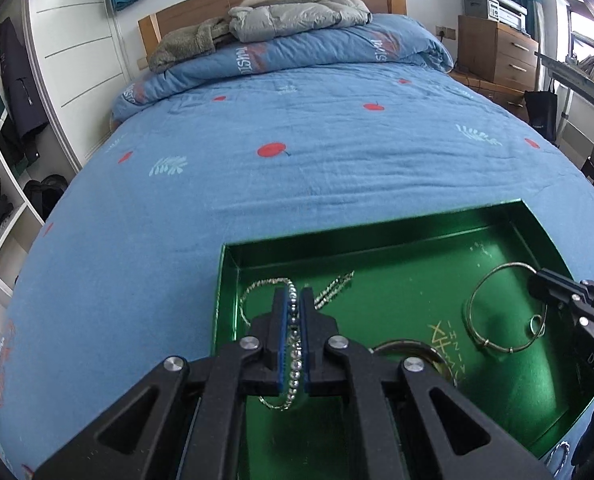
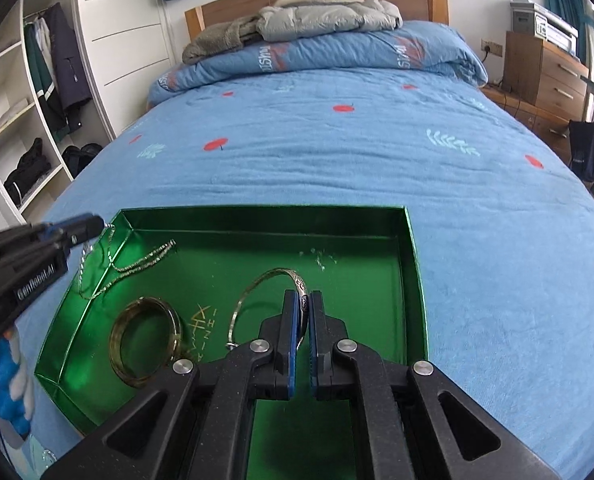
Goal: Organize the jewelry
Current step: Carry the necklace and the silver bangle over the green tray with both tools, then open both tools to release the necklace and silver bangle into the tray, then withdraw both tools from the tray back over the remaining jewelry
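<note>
I hold one grabber in each hand, over a shiny green tray that sits on a blue bed.

My left grabber is low in the left wrist view. Its jaws are pressed together and pinch a beaded bracelet. The beads run right down between the blue pads. It hangs over the left end of the tray.

My right grabber is low in the right wrist view. Its jaws pinch a thin silver bangle. The bangle loops out to the left over the tray floor.

Two things already lie in the tray. A thin chain sits in the upper left corner. A brownish glass bangle lies at the lower left.

So I think the job is partly done. These two pieces are not yet let go. I think I need to set them down inside, each in its own spot. Down in the bottom right of the left wrist view, outside the tray, I see part of one more silver ring. That may be left to pick up too.
</note>
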Motion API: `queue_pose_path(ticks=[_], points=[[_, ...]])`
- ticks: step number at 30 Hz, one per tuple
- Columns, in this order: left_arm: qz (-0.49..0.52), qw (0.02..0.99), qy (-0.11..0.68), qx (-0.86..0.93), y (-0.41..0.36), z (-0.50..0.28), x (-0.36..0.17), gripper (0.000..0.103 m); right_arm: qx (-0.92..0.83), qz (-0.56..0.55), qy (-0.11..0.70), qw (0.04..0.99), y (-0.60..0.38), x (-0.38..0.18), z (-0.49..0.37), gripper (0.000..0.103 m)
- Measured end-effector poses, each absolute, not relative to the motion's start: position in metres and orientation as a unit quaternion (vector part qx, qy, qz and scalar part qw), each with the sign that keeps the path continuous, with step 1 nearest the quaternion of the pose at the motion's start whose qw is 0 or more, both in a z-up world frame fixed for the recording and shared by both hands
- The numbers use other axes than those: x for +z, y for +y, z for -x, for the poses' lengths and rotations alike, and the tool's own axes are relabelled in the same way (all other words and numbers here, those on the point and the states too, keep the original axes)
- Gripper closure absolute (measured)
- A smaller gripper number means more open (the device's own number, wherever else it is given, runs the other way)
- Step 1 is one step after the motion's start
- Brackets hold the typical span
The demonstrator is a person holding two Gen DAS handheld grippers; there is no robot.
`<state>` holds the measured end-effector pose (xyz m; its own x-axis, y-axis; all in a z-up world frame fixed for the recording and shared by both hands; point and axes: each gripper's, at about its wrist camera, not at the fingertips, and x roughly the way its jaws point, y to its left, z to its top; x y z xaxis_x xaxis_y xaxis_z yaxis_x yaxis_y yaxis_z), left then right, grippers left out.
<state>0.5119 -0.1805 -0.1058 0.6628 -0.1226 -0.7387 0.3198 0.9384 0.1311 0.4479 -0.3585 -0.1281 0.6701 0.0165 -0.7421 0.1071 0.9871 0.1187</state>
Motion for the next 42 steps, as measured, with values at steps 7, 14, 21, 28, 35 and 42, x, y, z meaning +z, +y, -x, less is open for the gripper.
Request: queue_pose_path(ticks=[7,14,21,28,35,42], points=[[-0.118,0.894,0.415,-0.118,-0.176,-0.503,-0.128,0.098,-0.032,-0.079,0.425,0.901,-0.364,-0.138,-0.446,0.098],[-0.108,0.888,0.432,-0.118,-0.170,-0.497,-0.136,0.097,-0.043,-0.085,0.434,0.896,-0.371,-0.141,-0.439,0.092],[-0.097,0.886,0.433,-0.132,-0.164,-0.486,-0.118,0.092,-0.038,-0.085,0.415,0.905,-0.368,-0.117,-0.418,0.048],[-0.087,0.894,0.418,-0.138,-0.151,-0.460,-0.078,0.081,-0.037,-0.084,0.398,0.913,-0.361,-0.083,-0.389,0.042],[-0.072,0.901,0.402,-0.144,-0.136,-0.420,-0.038,0.071,-0.033,-0.094,0.371,0.923,-0.354,-0.045,-0.338,0.039],[-0.064,0.907,0.388,-0.154,-0.116,-0.370,-0.009,0.069,-0.036,-0.094,0.350,0.931,-0.349,-0.014,-0.280,0.038]])
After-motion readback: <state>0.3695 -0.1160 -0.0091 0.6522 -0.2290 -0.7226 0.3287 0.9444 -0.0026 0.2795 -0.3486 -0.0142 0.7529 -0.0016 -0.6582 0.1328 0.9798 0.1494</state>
